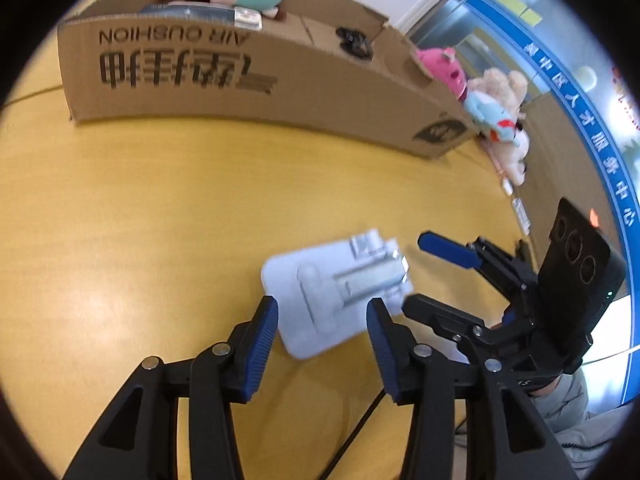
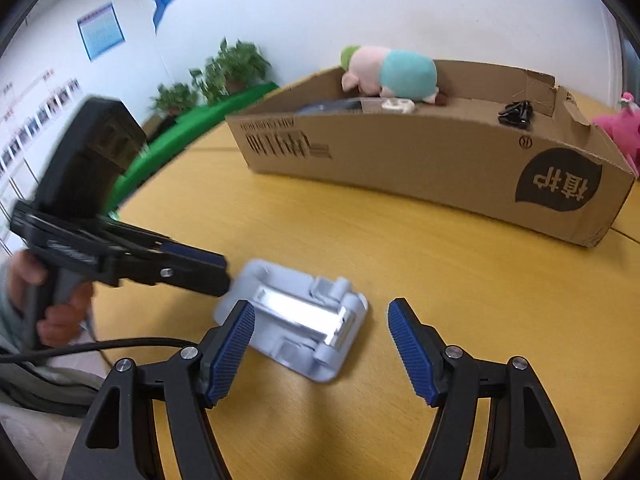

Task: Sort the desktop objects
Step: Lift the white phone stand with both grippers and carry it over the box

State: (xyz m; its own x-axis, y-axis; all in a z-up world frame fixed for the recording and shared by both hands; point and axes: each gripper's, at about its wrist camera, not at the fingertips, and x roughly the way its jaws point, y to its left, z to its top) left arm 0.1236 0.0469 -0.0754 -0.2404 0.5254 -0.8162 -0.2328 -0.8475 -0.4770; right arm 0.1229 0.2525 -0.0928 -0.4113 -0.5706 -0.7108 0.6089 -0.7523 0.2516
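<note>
A light grey folded phone stand with a shiny metal hinge lies flat on the yellow table. My left gripper is open, its fingers on either side of the stand's near end. My right gripper is open around the stand from the other side. In the left wrist view the right gripper reaches in from the right. In the right wrist view the left gripper comes from the left and touches the stand's far end.
A long cardboard box stands at the back of the table. It holds a pink and teal plush pig, a black clip and a flat package. Pink and beige plush toys lie beside the box's right end.
</note>
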